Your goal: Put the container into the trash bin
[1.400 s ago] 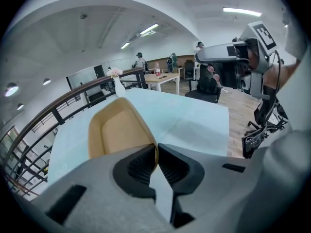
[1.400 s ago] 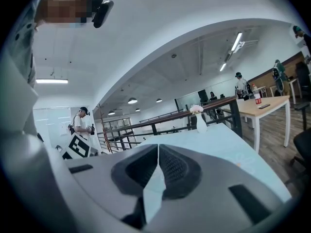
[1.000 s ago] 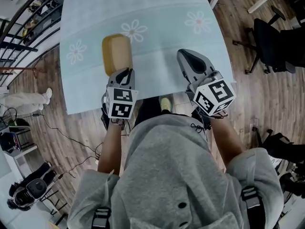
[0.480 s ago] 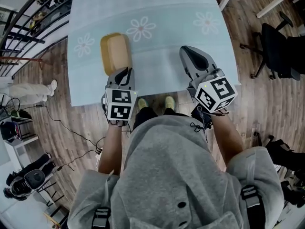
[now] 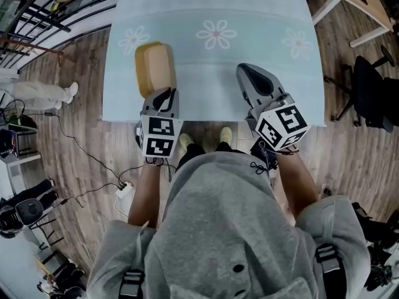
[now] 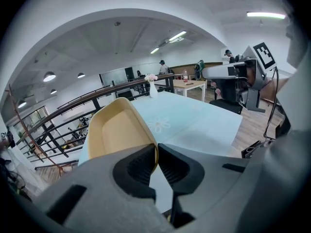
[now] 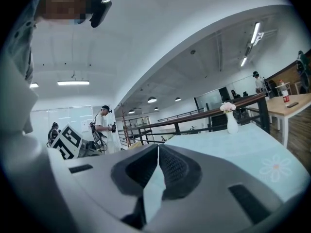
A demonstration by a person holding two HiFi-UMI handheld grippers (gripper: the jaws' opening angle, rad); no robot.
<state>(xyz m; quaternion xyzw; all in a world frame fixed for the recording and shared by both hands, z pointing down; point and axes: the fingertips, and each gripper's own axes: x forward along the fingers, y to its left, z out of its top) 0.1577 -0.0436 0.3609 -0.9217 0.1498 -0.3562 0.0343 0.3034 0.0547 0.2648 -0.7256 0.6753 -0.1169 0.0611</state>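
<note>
Wooden floor, pale flowered table (image 5: pixel 212 5).

Head view: tan container (image 5: pixel 154 67) over table's near-left part, long axis running straight away from person. Left gripper (image 5: pixel 164 97) at container's near end. Right gripper (image 5: pixel 248 73) well apart to right. No trash bin visible.

Left gripper view: jaws clenched on container's near rim wall; container projects forward and to left.

Right gripper view: jaws pressed together, nothing between them.

Judgement: left hand alone carries container; bin lies somewhere off-frame.
</note>
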